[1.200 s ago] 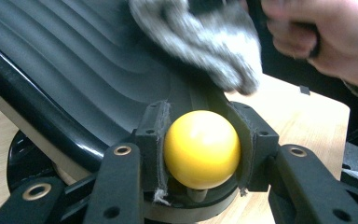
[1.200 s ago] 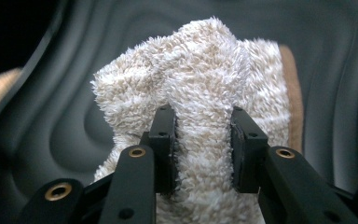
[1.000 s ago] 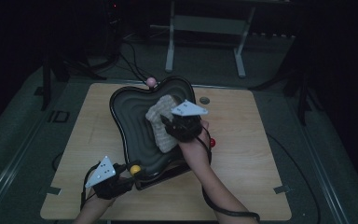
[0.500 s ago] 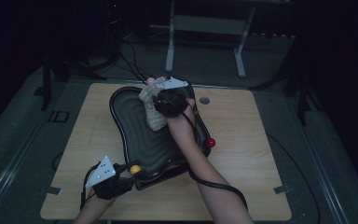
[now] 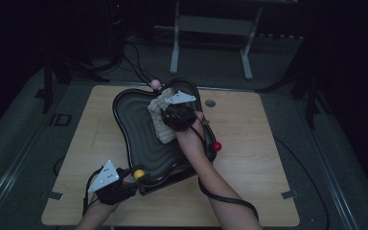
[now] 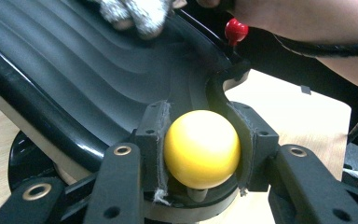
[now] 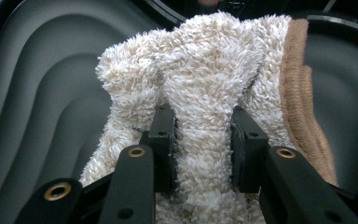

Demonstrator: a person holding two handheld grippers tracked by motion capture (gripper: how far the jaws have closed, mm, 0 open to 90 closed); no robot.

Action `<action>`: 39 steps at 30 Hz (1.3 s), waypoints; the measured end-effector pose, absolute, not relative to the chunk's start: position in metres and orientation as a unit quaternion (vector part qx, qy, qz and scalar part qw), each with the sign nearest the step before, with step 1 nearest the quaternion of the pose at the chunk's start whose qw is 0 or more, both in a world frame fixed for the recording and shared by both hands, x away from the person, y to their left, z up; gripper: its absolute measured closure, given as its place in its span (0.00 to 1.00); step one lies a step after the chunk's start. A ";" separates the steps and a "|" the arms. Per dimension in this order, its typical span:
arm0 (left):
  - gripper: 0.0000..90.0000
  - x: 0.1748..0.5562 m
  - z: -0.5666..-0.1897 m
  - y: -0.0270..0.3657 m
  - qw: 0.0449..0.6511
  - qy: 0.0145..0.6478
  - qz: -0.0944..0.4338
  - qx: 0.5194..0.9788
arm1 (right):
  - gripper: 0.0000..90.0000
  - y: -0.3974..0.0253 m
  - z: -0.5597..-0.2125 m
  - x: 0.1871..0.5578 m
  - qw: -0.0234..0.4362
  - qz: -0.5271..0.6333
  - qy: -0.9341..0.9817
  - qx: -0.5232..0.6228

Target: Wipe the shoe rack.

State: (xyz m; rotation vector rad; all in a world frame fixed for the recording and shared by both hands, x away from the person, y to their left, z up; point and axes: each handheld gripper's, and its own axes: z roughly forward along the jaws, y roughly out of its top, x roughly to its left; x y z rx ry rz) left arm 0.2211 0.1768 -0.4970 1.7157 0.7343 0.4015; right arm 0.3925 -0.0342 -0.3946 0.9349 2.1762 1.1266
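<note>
A black ridged tray (image 5: 134,134) with a wavy outline lies on the wooden table (image 5: 263,134). Knobs stand at its rim: yellow (image 5: 139,174), red (image 5: 216,146) and pink (image 5: 155,84). My left gripper (image 5: 135,179) at the near left corner is shut on the yellow knob (image 6: 201,148), its pads on either side of the ball. My right gripper (image 5: 165,117) is over the tray's far part, shut on a fluffy cream cloth (image 5: 160,120) with a tan edge. In the right gripper view the cloth (image 7: 205,98) is pinched between the pads (image 7: 164,135) and rests on the tray (image 7: 42,70).
A small grey disc (image 5: 210,103) is set in the table beyond the tray. A metal stand (image 5: 211,28) and cables (image 5: 134,57) lie on the dark floor past the far edge. Bare wood lies right of the tray.
My right gripper carried the cloth up the tray toward the far end, then came back slightly toward the middle. The left gripper stayed on the yellow knob.
</note>
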 end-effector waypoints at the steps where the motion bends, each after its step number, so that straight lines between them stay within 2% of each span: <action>1: 0.66 0.221 -0.497 0.177 0.578 0.314 0.172 0.733 | 0.74 -0.035 -0.396 0.390 0.258 0.415 0.803 0.341; 39: 0.66 0.221 -0.497 0.176 0.578 0.315 0.173 0.733 | 0.75 -0.079 -0.441 0.322 0.263 0.414 0.808 0.326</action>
